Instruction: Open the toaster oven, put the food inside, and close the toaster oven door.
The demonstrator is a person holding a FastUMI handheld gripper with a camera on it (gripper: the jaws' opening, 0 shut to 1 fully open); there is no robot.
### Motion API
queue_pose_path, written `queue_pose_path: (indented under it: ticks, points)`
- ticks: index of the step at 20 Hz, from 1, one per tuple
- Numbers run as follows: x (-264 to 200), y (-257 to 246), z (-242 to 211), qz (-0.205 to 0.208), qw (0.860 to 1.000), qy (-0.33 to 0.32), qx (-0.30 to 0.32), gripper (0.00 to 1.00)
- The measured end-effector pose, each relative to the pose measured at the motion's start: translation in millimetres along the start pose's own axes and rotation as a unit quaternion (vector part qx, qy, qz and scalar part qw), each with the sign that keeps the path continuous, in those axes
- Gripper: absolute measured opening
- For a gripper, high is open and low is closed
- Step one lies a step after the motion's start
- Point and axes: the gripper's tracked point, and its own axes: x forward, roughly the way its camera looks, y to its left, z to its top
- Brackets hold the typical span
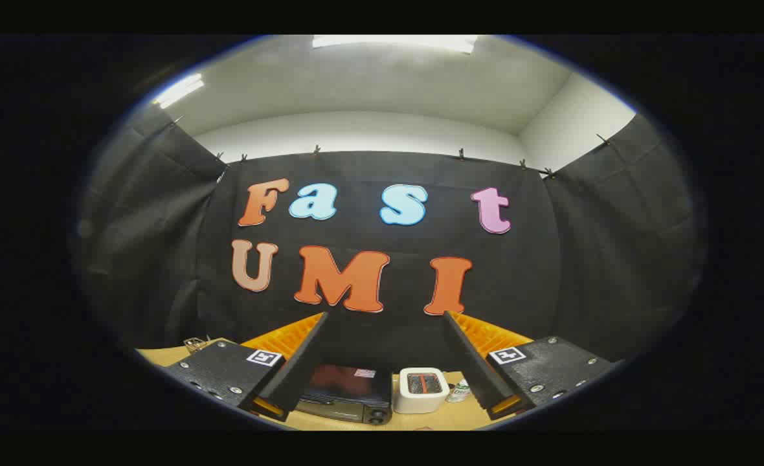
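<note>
My gripper (385, 317) is held high above the table, its two fingers spread wide apart with nothing between them. Far below, seen between the fingers, a black toaster oven (346, 393) stands on the wooden table (162, 355) against the cloth wall; its door looks closed. The left finger (298, 369) covers the oven's left end. I cannot make out any food.
A white pop-up toaster (423, 389) stands just right of the oven, and a small green-and-white bottle (461, 390) sits beside it near the right finger. A small object (194, 343) lies at the table's far left. Black cloth walls close in the booth on three sides.
</note>
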Motion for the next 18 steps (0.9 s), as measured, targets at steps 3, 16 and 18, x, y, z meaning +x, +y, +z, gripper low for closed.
queue_pose_path:
  ticks: [3,16,18]
  points:
    - [-2,6,-1,0.005,1.000,0.004,0.007,1.00]
    - [-2,24,-9,0.012,1.000,0.023,0.015,1.00]
    - [-1,27,-11,0.013,0.999,0.025,0.016,1.00]
